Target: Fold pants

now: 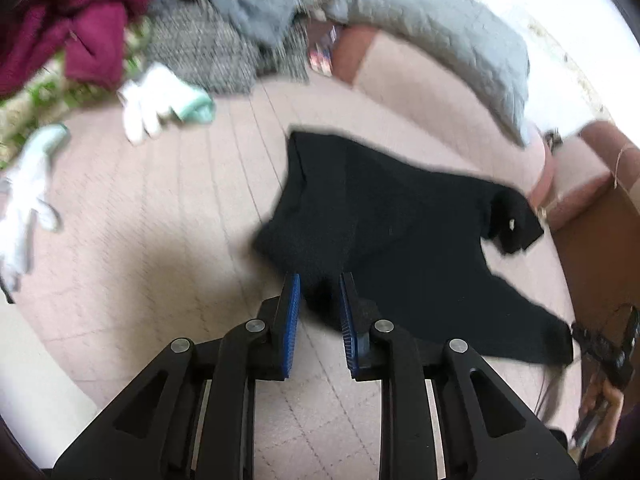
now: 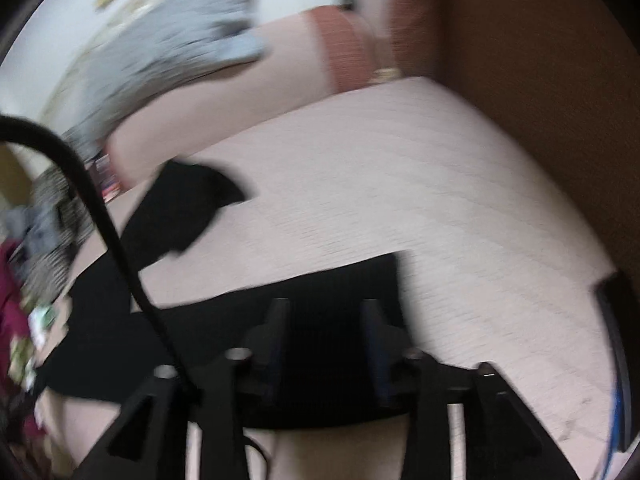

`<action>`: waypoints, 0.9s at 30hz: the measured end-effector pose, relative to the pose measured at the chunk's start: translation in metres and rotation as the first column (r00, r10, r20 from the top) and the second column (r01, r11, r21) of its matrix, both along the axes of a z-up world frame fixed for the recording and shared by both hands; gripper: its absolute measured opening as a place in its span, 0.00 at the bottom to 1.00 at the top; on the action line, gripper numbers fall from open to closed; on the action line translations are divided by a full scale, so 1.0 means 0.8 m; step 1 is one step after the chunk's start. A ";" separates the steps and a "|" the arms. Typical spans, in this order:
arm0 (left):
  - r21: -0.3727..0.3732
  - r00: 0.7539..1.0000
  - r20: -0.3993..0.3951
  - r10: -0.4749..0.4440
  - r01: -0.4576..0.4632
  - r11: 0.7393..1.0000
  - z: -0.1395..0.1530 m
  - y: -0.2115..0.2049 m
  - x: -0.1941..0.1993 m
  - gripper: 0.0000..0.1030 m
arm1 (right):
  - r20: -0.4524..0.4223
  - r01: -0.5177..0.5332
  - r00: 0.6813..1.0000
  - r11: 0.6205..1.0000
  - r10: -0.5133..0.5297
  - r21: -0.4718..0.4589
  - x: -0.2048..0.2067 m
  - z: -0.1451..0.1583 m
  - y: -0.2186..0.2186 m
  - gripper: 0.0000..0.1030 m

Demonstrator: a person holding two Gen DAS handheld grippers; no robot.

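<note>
A: Where are the black pants now?

B: They lie spread on the pink quilted bed cover, more to the right side. One leg end reaches toward the pink pillow, the other toward the near right edge.

A: And the left gripper?

B: Its blue ribbed pads stand a little apart, with a bunch of the black cloth between them. Whether they already pinch it or only stand around it, I cannot tell; the picture is blurred.

A: The right gripper?

B: Its fingers are open at a middle width above the other end of the pants, near the hem corner. It holds nothing, I think.

A: How to do the step well?

B: In my judgement, each gripper should take one edge low, close to the cover, and catch both layers. Then lift together, so the fold line stays straight.

A: The material?

B: It looks like a soft matte knit, limp, easy to wrinkle. It may slip from a shallow pinch.
</note>
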State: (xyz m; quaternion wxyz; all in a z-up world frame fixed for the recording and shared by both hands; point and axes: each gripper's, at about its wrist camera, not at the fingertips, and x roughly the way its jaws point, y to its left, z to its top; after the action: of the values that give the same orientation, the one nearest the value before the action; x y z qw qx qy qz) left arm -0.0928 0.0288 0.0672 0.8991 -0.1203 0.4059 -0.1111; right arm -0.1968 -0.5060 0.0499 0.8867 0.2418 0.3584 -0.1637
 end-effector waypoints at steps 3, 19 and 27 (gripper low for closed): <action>0.009 0.998 0.065 0.006 -0.007 1.000 0.015 0.000 -0.006 0.18 | 0.007 -0.135 0.991 0.991 0.135 0.001 0.019 -0.003 0.043 0.44; 0.113 0.994 -0.052 -0.092 0.098 0.989 -0.030 -0.047 0.038 0.31 | -0.021 -0.350 0.937 0.932 0.349 -0.098 0.117 0.016 0.102 0.48; 0.082 0.954 0.017 -0.300 0.298 0.951 0.019 -0.084 0.133 0.75 | -0.064 -0.458 0.883 0.824 0.465 -0.334 0.227 0.087 0.108 0.65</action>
State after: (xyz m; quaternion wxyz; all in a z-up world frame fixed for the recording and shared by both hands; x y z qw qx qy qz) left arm 0.0133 -0.0387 0.0825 0.8818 -0.0205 0.4103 -0.2317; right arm -0.0149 -0.4199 0.1193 0.9315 -0.0067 0.3636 -0.0011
